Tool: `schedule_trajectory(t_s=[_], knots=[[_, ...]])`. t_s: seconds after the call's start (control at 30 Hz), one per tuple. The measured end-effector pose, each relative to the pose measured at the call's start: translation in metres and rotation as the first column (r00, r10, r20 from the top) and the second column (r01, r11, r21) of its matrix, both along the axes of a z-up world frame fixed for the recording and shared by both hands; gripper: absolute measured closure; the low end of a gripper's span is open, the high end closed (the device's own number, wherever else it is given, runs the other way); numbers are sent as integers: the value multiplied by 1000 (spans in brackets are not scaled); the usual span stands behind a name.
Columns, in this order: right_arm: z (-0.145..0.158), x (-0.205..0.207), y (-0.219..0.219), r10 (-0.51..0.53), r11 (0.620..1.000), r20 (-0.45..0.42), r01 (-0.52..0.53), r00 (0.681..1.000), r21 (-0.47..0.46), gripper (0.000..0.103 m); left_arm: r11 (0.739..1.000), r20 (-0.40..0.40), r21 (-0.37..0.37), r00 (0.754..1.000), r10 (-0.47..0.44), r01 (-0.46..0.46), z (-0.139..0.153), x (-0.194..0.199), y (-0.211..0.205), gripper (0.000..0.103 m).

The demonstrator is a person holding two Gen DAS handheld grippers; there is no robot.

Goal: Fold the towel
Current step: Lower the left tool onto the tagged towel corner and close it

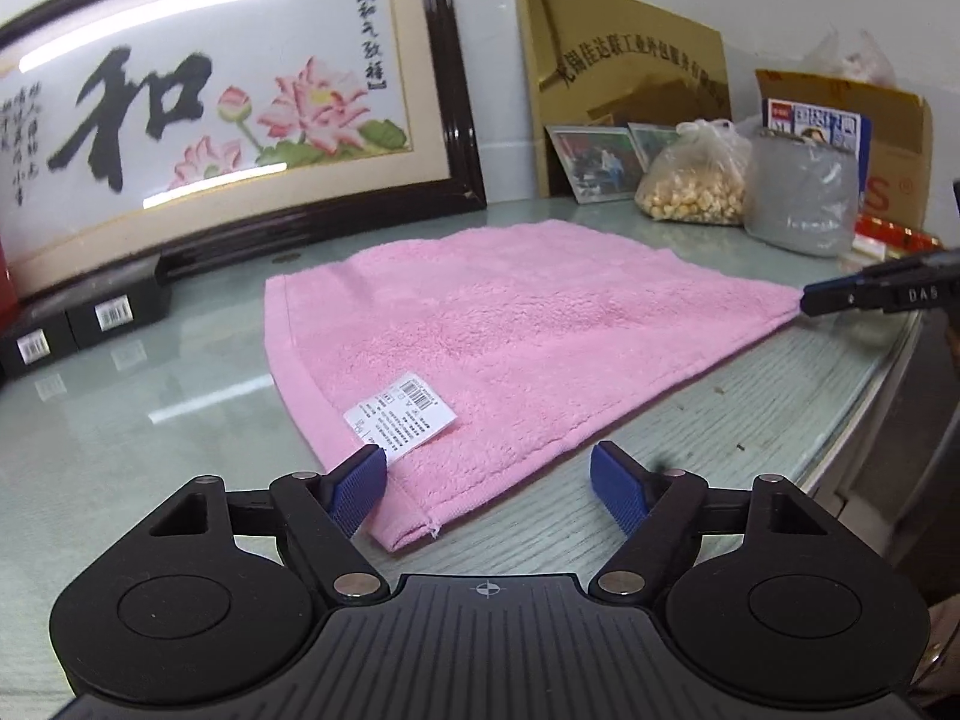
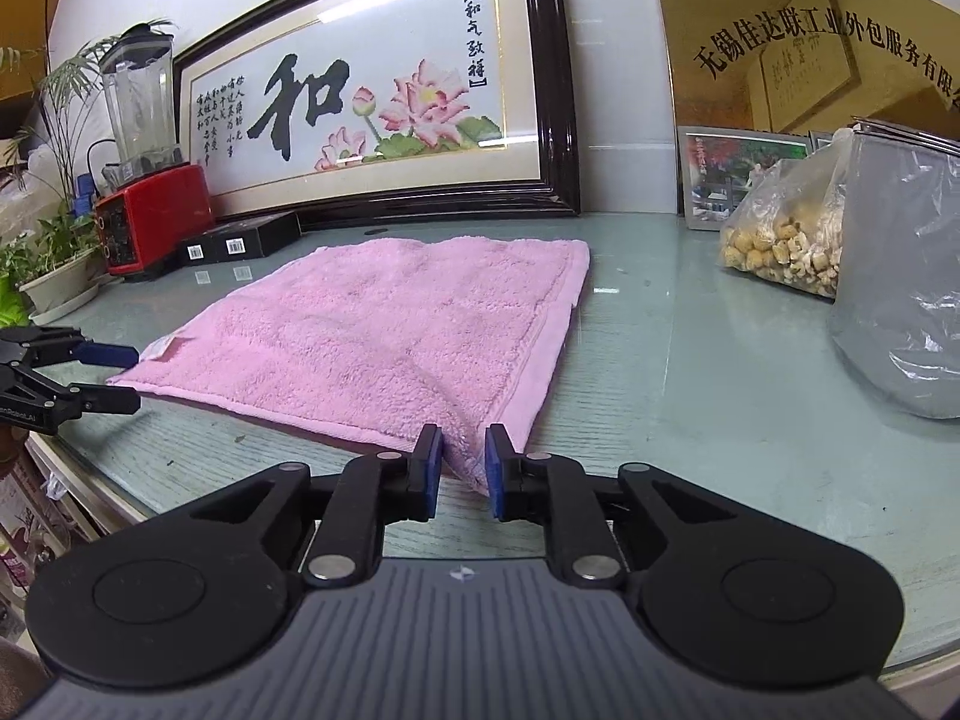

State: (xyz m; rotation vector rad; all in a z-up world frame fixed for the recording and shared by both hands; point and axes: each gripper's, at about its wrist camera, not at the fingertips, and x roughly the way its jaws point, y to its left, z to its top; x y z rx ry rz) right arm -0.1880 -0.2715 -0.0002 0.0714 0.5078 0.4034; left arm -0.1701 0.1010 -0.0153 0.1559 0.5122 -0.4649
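Here: pink towel (image 1: 504,336) spread flat ahead, for folding. Left gripper (image 1: 489,480) wide, straddling near corner, unclamped. Right gripper (image 2: 463,468) narrow, pinching opposite near corner for lift.

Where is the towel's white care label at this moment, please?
In the left wrist view, the white label lies on the pink towel, near its corner between the left gripper fingers.

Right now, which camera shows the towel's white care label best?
The left wrist view: the care label lies face up on the pink towel, its print in view. The right wrist view shows only a sliver of it at the towel's far corner.
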Motion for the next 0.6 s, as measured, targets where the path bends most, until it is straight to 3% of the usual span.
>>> schedule_trajectory(t_s=[0.17,0.3,0.6], knots=[[0,3,-8,-14,999,-5,14,1000,47,77,1000,4,-9,1000,-1,1,-1,-2,7,31],[-1,4,-13,-32,996,1,32,999,77,63,1000,12,-6,1000,7,-7,0,0,11,50],[-3,2,-25,-15,991,8,14,1000,133,55,998,49,48,998,32,-35,3,-1,8,91]])
